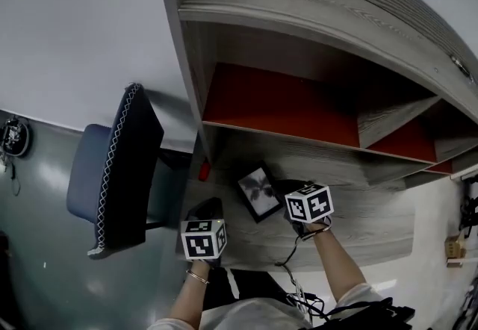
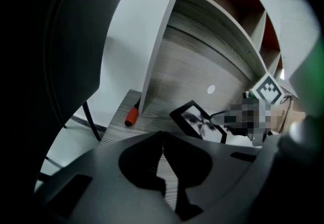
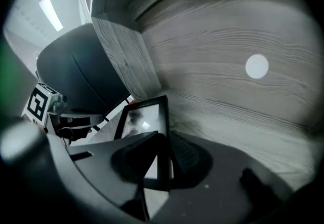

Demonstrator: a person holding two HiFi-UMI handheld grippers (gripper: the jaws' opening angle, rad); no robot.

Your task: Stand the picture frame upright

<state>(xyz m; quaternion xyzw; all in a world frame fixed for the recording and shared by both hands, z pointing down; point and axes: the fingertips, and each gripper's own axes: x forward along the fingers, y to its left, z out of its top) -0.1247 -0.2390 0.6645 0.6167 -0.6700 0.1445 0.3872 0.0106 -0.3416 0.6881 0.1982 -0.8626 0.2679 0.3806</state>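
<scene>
A small black picture frame [image 1: 258, 192] with a pale print lies tilted on the grey wooden desk [image 1: 373, 224], below the shelf unit. My right gripper [image 3: 161, 159] is shut on the frame's right edge; the frame [image 3: 147, 126] runs between its jaws in the right gripper view. The left gripper [image 1: 209, 210] hovers just left of the frame, a little apart from it. Its jaws meet in a thin line in the left gripper view, with nothing between them [image 2: 163, 159]. From there the frame [image 2: 198, 121] lies ahead with the right gripper at its far side.
A grey wooden shelf unit [image 1: 314, 45] with red back panels rises behind the desk. A small red object [image 1: 204, 170] lies by the shelf's left upright. A dark office chair [image 1: 123, 172] stands left of the desk. A cable [image 1: 287, 257] trails near the front edge.
</scene>
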